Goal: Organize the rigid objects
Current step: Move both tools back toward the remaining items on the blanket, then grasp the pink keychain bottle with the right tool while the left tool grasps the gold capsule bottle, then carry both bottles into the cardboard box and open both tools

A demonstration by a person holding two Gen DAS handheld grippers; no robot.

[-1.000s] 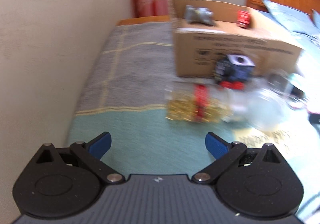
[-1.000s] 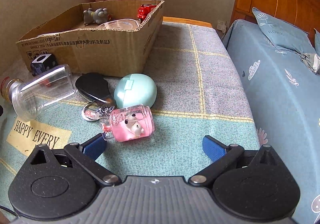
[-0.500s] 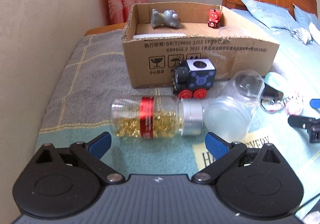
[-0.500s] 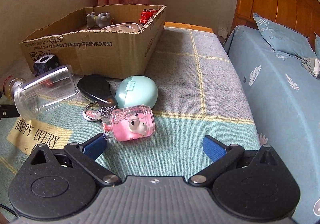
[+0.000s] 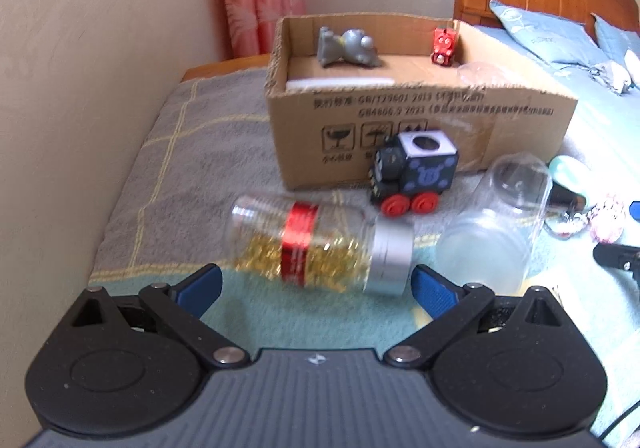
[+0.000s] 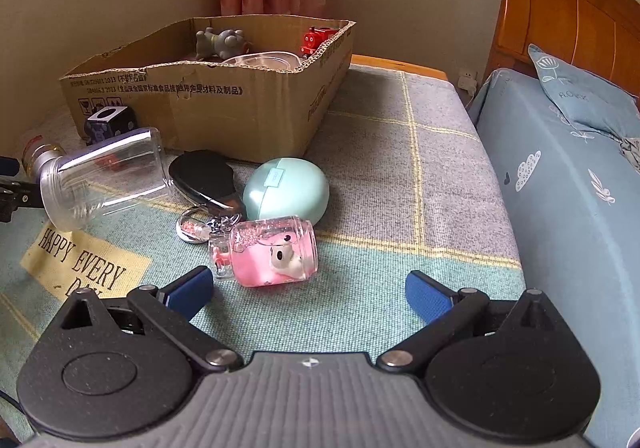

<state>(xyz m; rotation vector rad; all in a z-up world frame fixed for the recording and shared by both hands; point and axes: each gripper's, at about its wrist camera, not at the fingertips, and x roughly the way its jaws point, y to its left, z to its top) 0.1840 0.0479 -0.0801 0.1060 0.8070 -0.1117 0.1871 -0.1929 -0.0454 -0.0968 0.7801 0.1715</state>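
A clear bottle of gold bits with a red band and silver cap (image 5: 320, 244) lies on its side just beyond my open, empty left gripper (image 5: 316, 288). Behind it stand a black toy train (image 5: 414, 171) and the cardboard box (image 5: 420, 119), which holds a grey figure (image 5: 346, 47) and a small red toy (image 5: 443, 45). An empty clear jar (image 5: 500, 224) lies to the right. My right gripper (image 6: 308, 292) is open and empty, just short of a pink glitter bottle keychain (image 6: 274, 252). A mint round case (image 6: 286, 189) and a black fob (image 6: 206, 177) lie behind it.
The objects lie on a low surface covered by a grey and teal blanket (image 6: 400, 175) with a "HAPPY EVERY" patch (image 6: 80, 268). A wall (image 5: 80, 87) runs along the left. A bed with blue bedding (image 6: 560, 187) and a wooden headboard (image 6: 568, 23) stands on the right.
My left gripper has swung right and come closer to the gold bottle, which now sits between its fingertips' line. My right gripper has edged slightly forward toward the pink keychain bottle.
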